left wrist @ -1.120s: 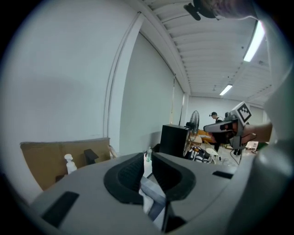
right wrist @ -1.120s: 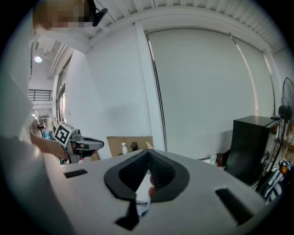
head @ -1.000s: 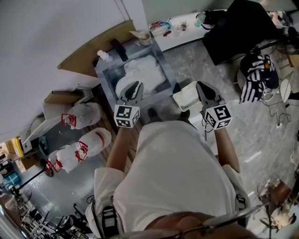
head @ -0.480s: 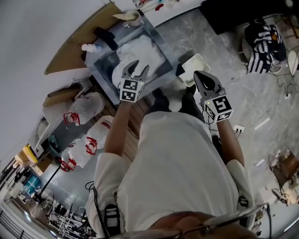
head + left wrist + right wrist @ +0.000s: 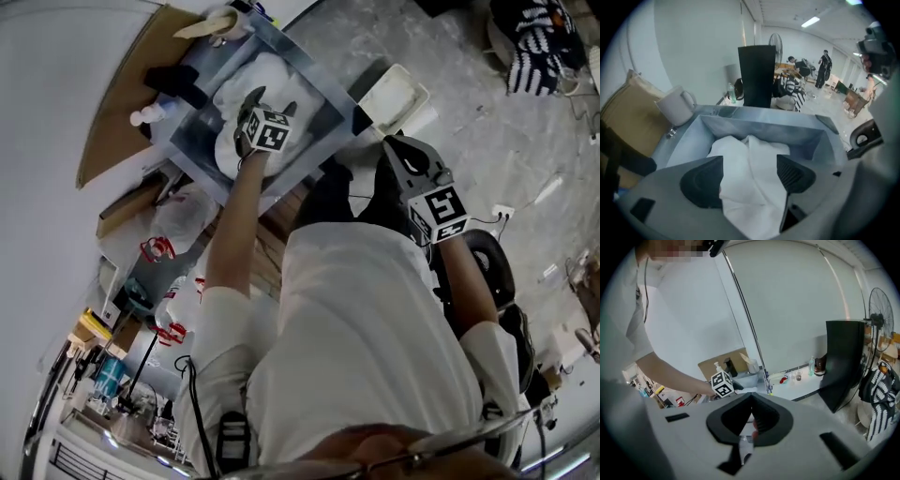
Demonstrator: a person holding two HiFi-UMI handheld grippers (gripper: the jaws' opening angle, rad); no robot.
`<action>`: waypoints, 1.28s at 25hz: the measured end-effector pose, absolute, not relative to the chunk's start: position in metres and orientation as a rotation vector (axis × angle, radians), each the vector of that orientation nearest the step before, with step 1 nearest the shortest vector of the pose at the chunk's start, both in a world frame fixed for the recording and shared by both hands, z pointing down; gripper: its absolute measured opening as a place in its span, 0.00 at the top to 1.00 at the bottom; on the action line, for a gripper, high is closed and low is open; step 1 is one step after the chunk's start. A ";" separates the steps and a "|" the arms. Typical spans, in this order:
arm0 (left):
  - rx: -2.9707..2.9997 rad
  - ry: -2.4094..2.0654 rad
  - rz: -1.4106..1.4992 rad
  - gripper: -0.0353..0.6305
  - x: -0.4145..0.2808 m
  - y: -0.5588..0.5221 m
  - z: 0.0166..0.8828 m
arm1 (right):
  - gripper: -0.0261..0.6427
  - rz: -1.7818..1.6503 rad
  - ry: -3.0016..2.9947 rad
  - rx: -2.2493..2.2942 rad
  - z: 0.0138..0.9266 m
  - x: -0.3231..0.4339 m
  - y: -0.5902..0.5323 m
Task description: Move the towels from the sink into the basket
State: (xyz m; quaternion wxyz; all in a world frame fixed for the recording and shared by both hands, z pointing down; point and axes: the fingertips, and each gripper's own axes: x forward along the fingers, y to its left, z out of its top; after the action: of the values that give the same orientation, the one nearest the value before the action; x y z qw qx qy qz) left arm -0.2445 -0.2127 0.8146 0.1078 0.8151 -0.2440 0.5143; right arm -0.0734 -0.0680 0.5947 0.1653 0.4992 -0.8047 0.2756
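1. Right now the left gripper (image 5: 270,101) is down inside the steel sink (image 5: 323,94), at the end of the person's outstretched arm.
2. Its fingers (image 5: 702,182) stand apart and have just been opening. A raised fold of the white towels (image 5: 751,161) lies between them. The left pad sits at the edge of the cloth, and neither pad is squeezing it.
3. All the towels are in the sink, heaped and crumpled, filling most of the basin.
4. A pale mug (image 5: 675,106) stands on the sink's left rim, and a tall black panel (image 5: 757,75) rises behind its back wall.
5. The right gripper (image 5: 398,148) hangs out in front of the person's chest, well apart from the sink, pointing forward and a little downward.
6. Its fingers are closed together, with nothing held between them.
7. The white basket (image 5: 394,94) sits on the grey floor (image 5: 487,141) just beside the sink's right corner. From where I stand I cannot tell what is inside it.
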 end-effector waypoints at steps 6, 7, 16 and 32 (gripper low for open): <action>2.277 -0.542 1.764 0.34 -0.246 -0.224 0.884 | 0.97 0.881 -2.249 1.439 0.627 -0.071 -0.061; 2.266 -0.523 1.784 0.33 -0.246 -0.226 0.893 | 0.97 0.893 -2.242 1.438 0.632 -0.071 -0.060; 2.212 -0.514 1.805 0.64 -0.251 -0.242 0.916 | 0.97 0.912 -2.217 1.425 0.651 -0.069 -0.056; 2.379 -1.004 1.322 0.79 -0.286 -0.210 0.698 | 0.97 0.713 -2.321 1.365 0.582 -0.047 -0.056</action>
State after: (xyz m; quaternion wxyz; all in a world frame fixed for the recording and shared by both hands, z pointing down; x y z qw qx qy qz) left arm -0.2860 -0.2098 0.6985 0.1200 0.8142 -0.3435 0.4524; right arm -0.0466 -0.0556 0.5821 0.1773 0.4822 -0.8201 0.2520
